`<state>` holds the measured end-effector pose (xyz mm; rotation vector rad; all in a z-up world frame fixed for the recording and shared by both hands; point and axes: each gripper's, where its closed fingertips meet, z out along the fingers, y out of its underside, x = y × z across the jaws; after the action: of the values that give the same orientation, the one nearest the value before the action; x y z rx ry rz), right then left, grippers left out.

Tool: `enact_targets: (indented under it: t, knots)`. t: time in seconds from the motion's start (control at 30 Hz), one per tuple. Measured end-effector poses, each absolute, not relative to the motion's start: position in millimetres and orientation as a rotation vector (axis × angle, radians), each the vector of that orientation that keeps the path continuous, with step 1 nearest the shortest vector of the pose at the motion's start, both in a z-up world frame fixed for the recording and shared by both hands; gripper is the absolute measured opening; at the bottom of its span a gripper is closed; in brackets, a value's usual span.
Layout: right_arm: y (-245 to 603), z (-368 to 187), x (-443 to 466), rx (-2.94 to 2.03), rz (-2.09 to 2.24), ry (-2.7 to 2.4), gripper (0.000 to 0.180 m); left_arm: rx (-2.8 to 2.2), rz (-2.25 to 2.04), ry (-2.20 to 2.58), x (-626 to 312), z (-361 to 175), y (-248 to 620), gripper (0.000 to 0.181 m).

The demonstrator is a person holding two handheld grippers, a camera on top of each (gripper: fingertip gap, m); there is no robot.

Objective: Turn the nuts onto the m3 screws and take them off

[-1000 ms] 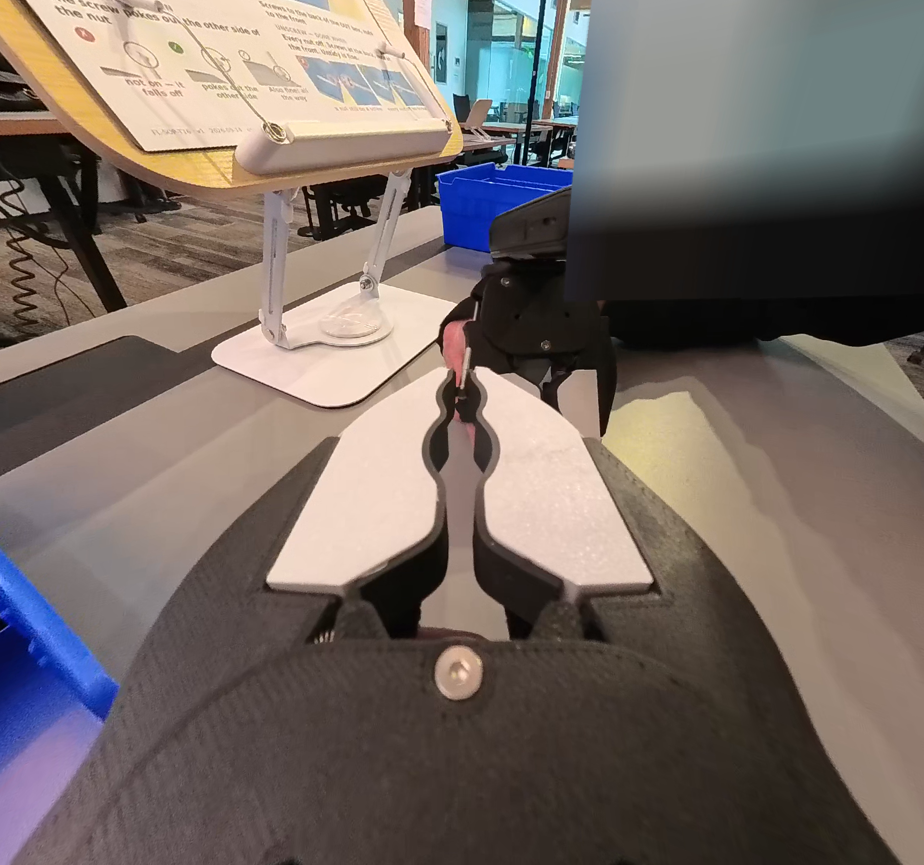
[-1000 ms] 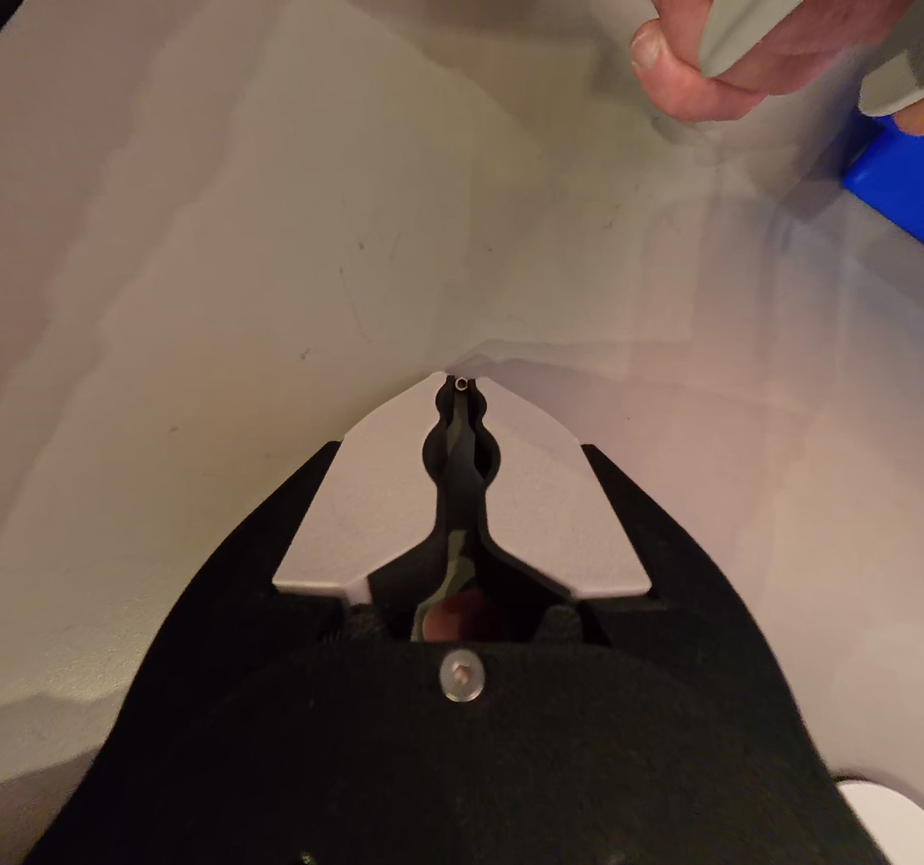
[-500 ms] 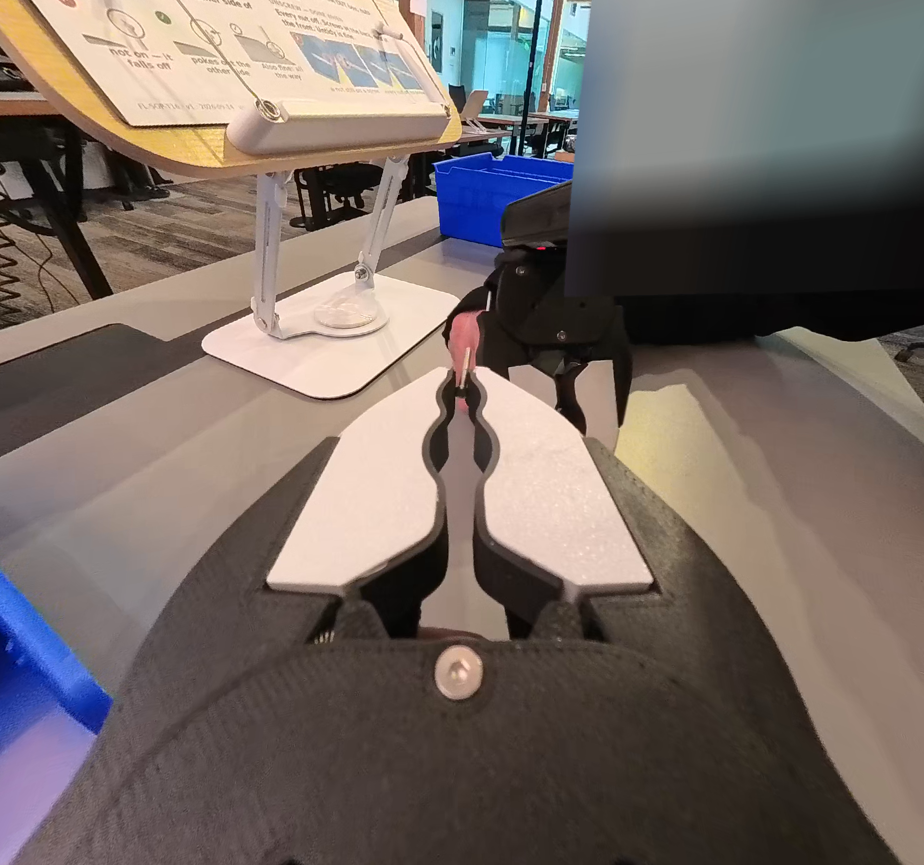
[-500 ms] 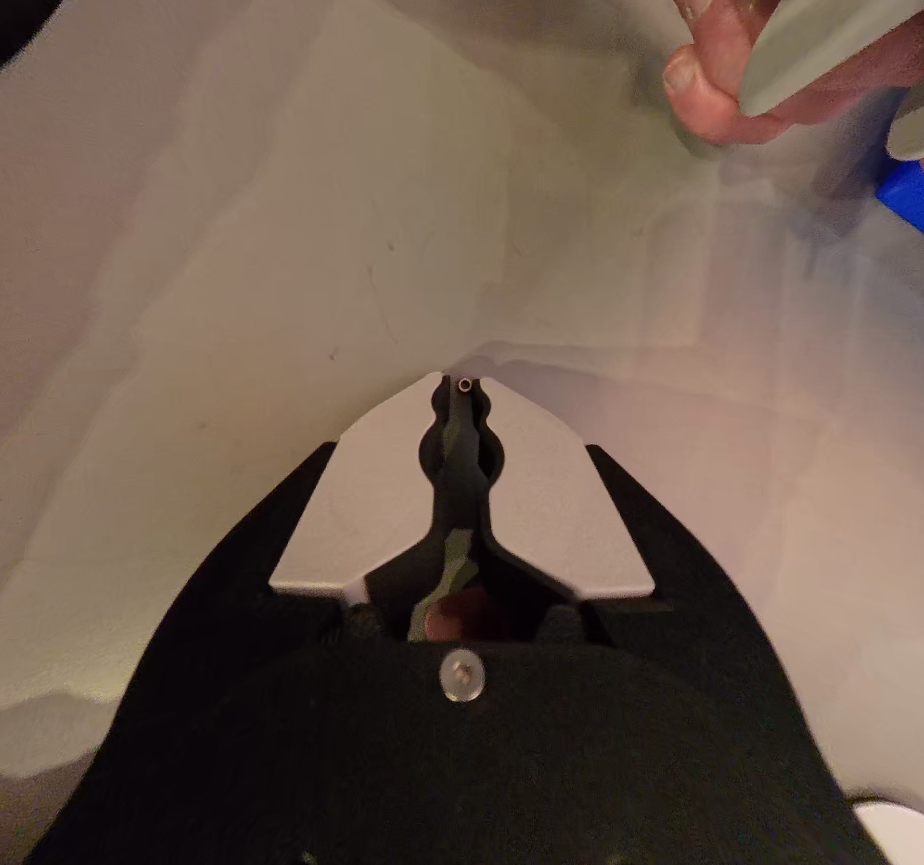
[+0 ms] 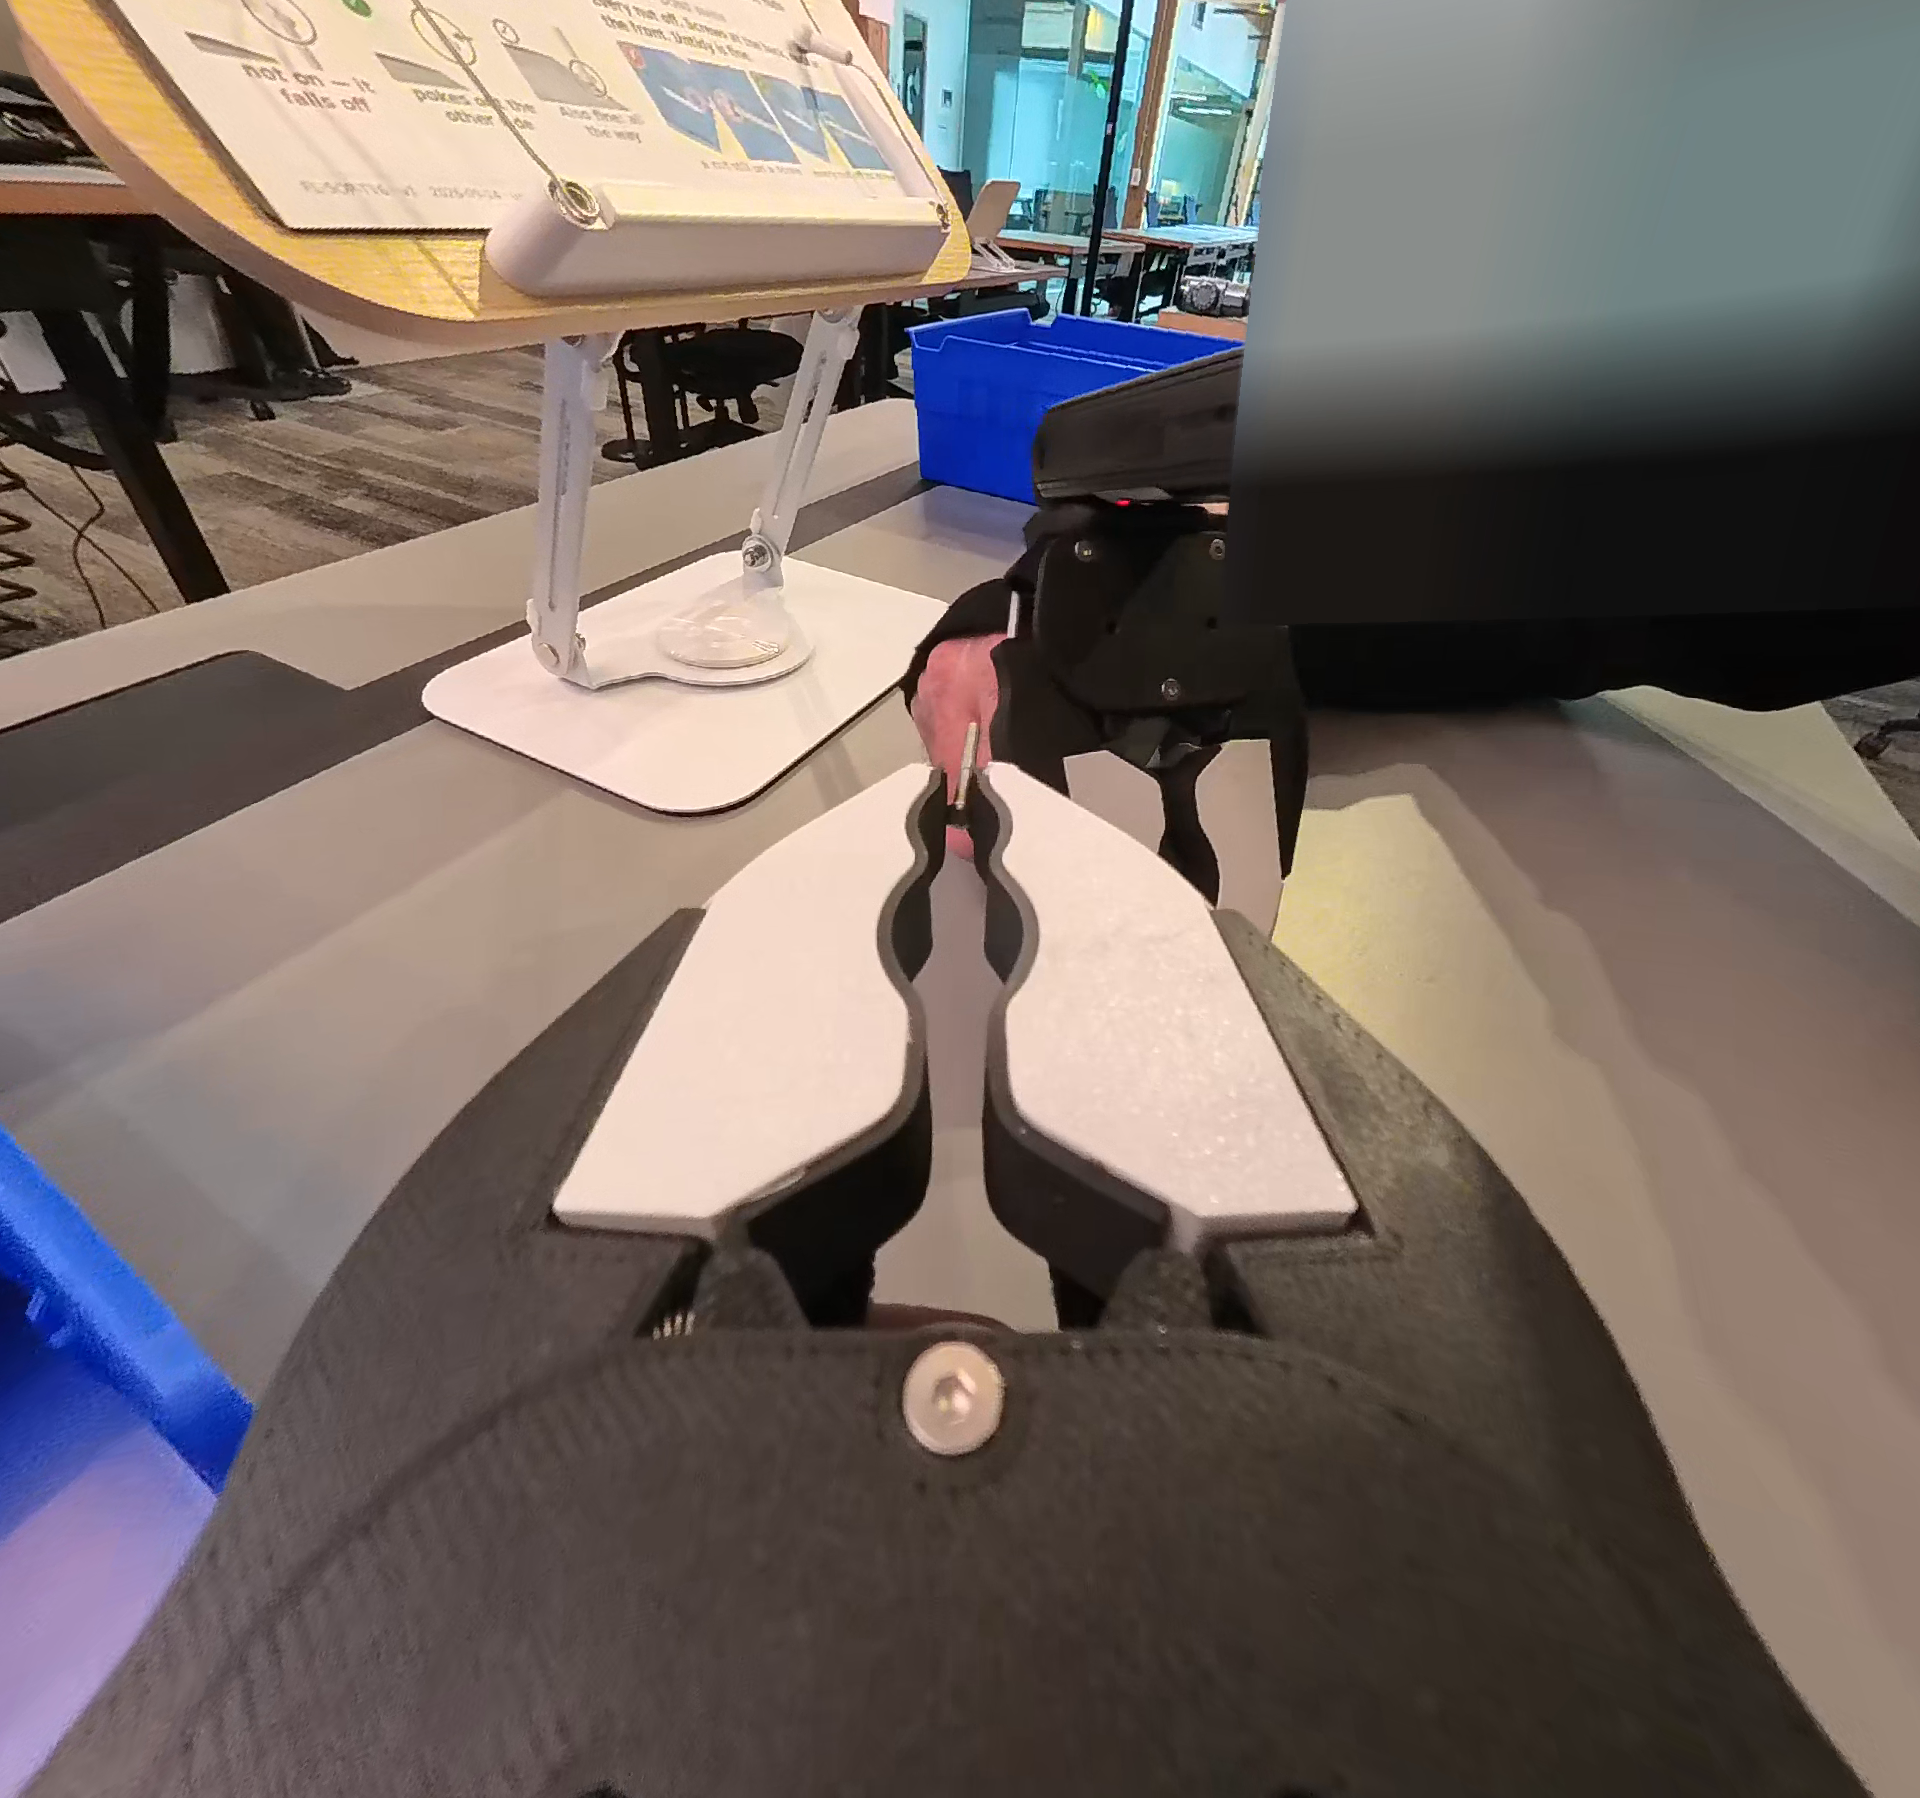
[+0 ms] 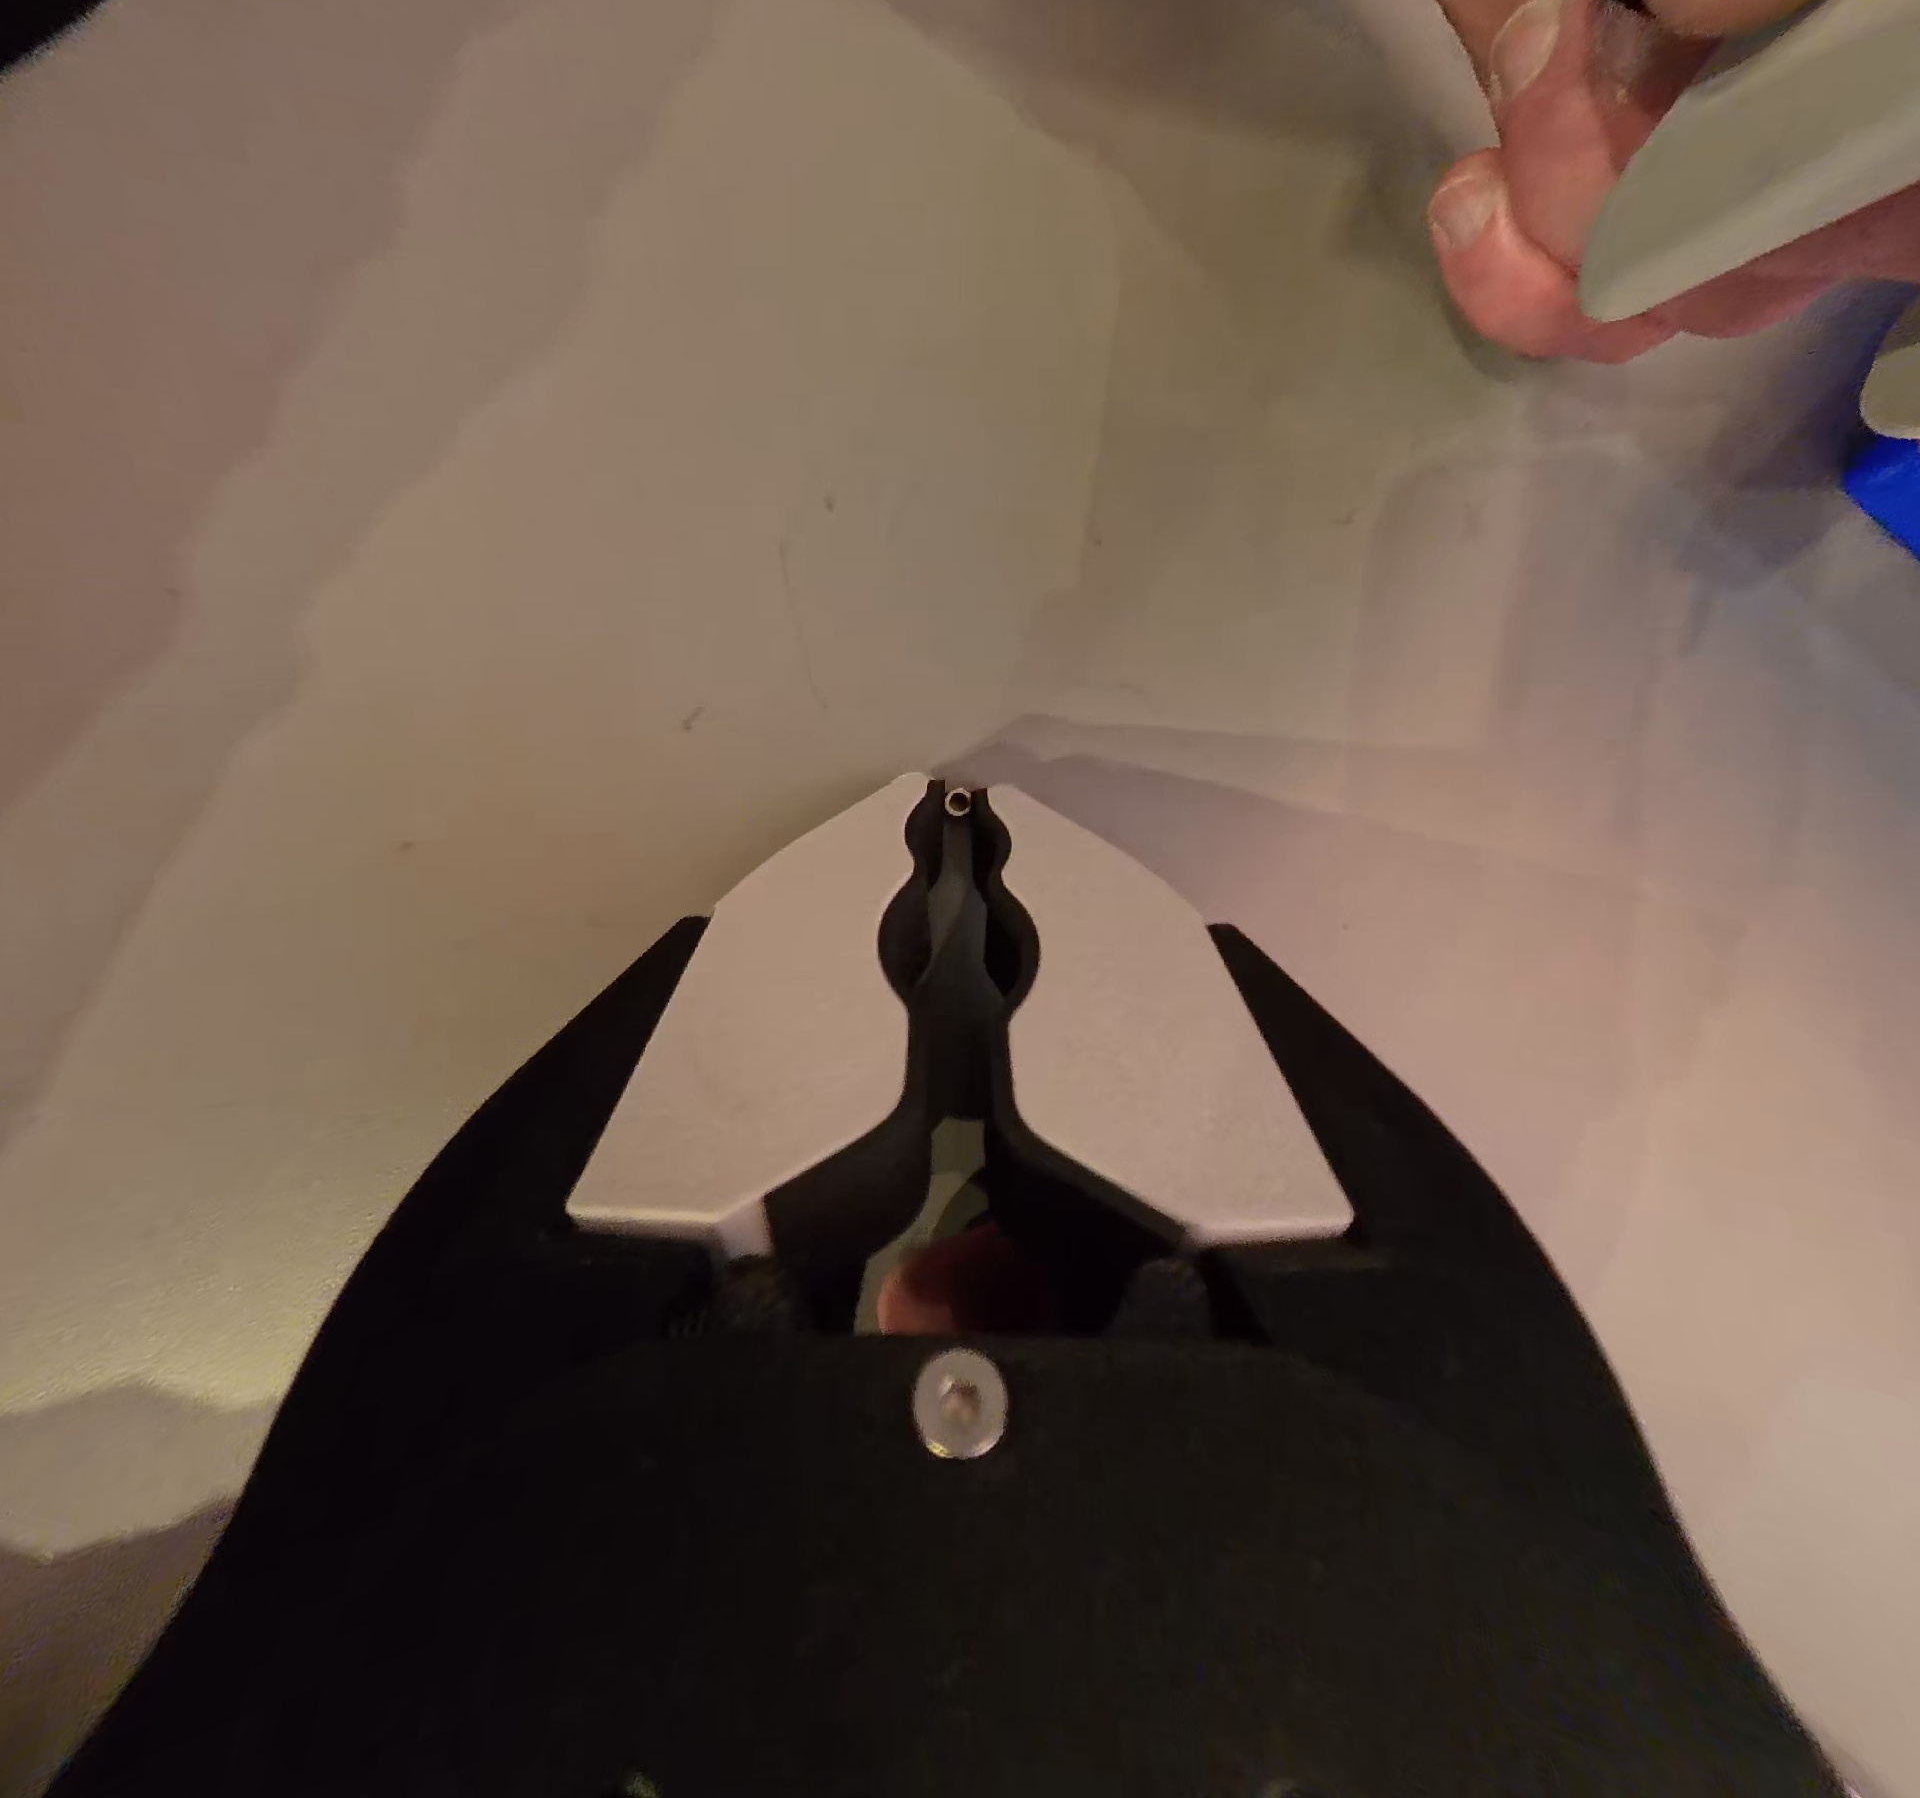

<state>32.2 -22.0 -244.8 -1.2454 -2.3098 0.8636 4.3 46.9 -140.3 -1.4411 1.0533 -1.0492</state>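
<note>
My left gripper [image 5: 958, 806] is shut on a thin silver M3 screw [image 5: 968, 763] that sticks up from its tips, held above the grey table. My right gripper [image 6: 958, 799] is shut on a small silver nut [image 6: 957, 803], its hole facing outward, close above the table [image 6: 727, 398]. The right gripper's black body [image 5: 1153, 647] and a hand [image 5: 956, 688] show beyond the screw in the left wrist view. The hand holding the left gripper [image 6: 1558, 190] shows at the top right of the right wrist view.
A white stand [image 5: 665, 699] carrying an instruction sheet on a wooden board [image 5: 468, 86] is at the back left. A blue bin [image 5: 997, 398] sits behind it and another blue bin [image 5: 73, 1353] at the lower left edge. My hands' fingertips stand some 12 centimeters from each other.
The left gripper with the screw has moved forward and tilted, so the stand sits higher and farther left. In the right wrist view the hand has moved toward the upper right.
</note>
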Motion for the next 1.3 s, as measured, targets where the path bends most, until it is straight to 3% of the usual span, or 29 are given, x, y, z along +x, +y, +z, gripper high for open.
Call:
enact_targets:
  t: [0.03,0.5,1.3]
  knots:
    - [-22.6,-244.6,32.0,-1.241,0.869,-2.305,0.005,-1.441,-1.051,1.054,4.4,-140.5,46.7,0.004]
    - [-26.2,-232.0,33.0,-1.217,0.911,-2.2,0.005,-1.445,-1.128,1.011,7.8,-142.8,47.7,0.004]
    - [-25.8,-164.2,59.9,-1.148,0.905,-1.795,0.005,-1.396,-1.545,0.897,27.9,-128.6,16.3,0.004]
